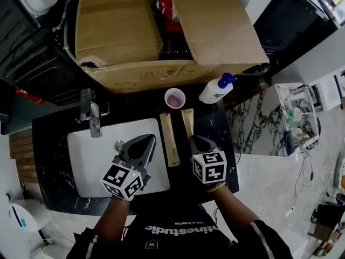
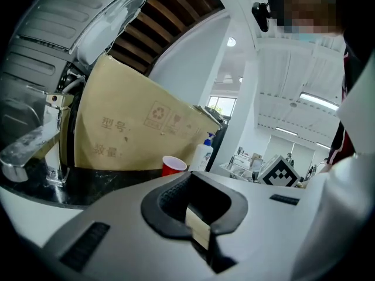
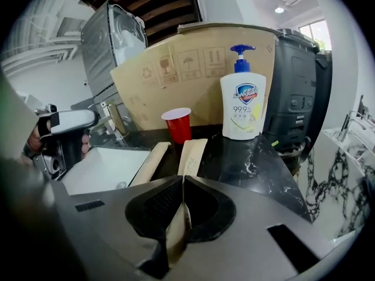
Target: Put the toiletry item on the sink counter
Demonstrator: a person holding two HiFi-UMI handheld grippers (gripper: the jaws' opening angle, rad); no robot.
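Note:
A white soap pump bottle (image 1: 215, 90) (image 3: 242, 107) with a blue pump stands at the back of the black sink counter (image 1: 51, 144), right of a red cup (image 1: 175, 98) (image 3: 177, 124). Two long tan boxes (image 1: 168, 139) (image 1: 187, 122) lie side by side on the counter, right of the white basin (image 1: 89, 163). My left gripper (image 1: 144, 139) (image 2: 196, 175) hovers over the basin's right part, shut and empty. Shut as well, my right gripper (image 1: 197, 140) (image 3: 183, 178) holds nothing and sits just short of the right-hand box (image 3: 192, 156).
A large cardboard box (image 1: 129, 31) fills the back of the counter behind the chrome faucet (image 1: 92, 117) (image 2: 35, 145). To the right the counter ends at a marble edge (image 1: 253, 123), with the floor and a rack of small items (image 1: 296, 123) beyond.

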